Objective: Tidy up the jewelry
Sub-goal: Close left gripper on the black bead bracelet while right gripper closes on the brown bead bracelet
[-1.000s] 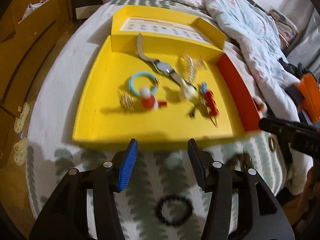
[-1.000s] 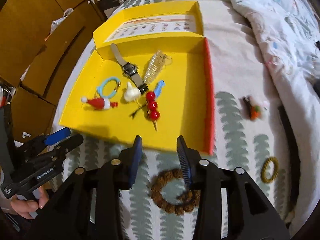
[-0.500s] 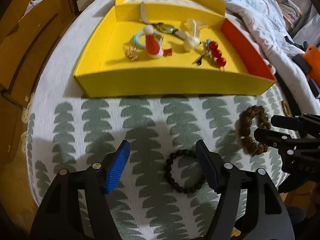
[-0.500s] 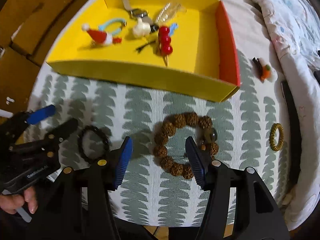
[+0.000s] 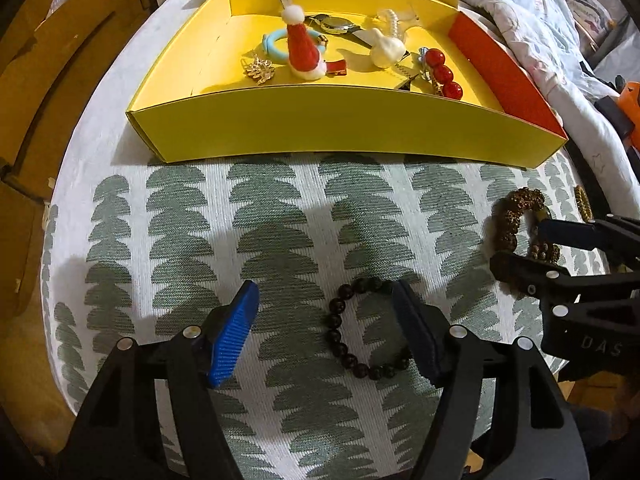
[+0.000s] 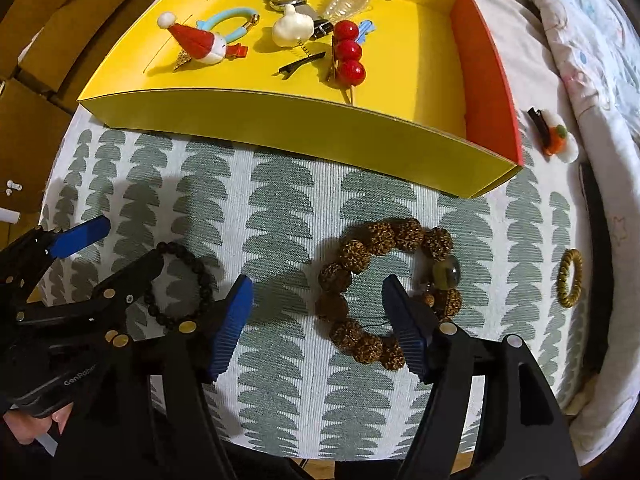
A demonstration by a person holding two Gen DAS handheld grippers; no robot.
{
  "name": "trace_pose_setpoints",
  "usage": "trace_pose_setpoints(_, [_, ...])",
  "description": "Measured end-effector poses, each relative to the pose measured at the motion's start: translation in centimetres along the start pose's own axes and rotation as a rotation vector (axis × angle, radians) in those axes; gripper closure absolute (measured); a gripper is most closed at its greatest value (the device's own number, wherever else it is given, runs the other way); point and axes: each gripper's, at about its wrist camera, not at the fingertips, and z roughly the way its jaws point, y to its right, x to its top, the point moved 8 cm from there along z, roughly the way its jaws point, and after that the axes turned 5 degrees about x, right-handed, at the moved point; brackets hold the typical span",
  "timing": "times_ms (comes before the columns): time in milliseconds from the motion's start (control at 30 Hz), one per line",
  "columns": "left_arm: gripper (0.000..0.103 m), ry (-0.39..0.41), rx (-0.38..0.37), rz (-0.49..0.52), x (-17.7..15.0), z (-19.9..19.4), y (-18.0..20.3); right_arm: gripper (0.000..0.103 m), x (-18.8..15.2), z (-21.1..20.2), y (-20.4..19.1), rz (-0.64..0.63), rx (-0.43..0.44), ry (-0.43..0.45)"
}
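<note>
My left jaws [image 5: 326, 332] stand spread and pinch nothing; they have just been opening. I hold them steeply down over the black bracelet [image 5: 362, 330] so that one side of its ring lies between the pads while the right pad [image 5: 416, 336] sits inside the loop, which should let me close on the bead strand rather than on the whole ring. My right jaws [image 6: 316, 324] are spread too, and have just been widening, with nothing pressed. The brown bracelet [image 6: 380, 288] lies the same way: its left arc between the pads, the right pad within the ring. Both bracelets rest on the patterned cloth [image 5: 280, 216], just ahead of which, beyond my pad tips, stands the yellow tray [image 5: 340, 120]. It already holds clips and a watch, so I judge these two belong there next.
</note>
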Motion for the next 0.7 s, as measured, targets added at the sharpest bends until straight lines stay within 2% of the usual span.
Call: trace_pose_setpoints(700, [0.035,-0.027,0.035,0.013,-1.5,1.3,0.6,0.036,-0.8,2.1,1.9,-0.015,-0.025,-0.037])
